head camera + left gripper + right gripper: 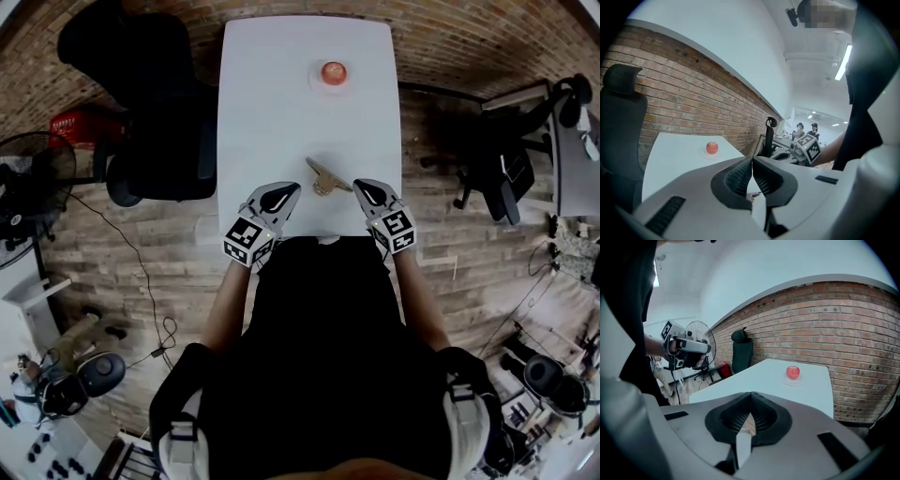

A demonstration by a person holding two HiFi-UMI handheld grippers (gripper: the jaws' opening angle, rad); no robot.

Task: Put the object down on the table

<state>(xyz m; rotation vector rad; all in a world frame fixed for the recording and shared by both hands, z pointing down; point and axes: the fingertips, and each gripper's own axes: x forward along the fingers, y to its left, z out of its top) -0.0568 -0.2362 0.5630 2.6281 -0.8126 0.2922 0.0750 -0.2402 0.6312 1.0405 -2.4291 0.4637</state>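
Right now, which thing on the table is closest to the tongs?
The tan wooden piece: it lies right between the left tongs and the right tongs. The red apple sits far off at the other end.

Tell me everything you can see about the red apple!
The apple is small, round and red, with smooth, slightly shiny skin and a paler spot on top. It looks whole, with no bites. It sits in the middle of a little white plate, and only the plate touches it. The plate stands near the far end of the white table, with bare tabletop all around it.
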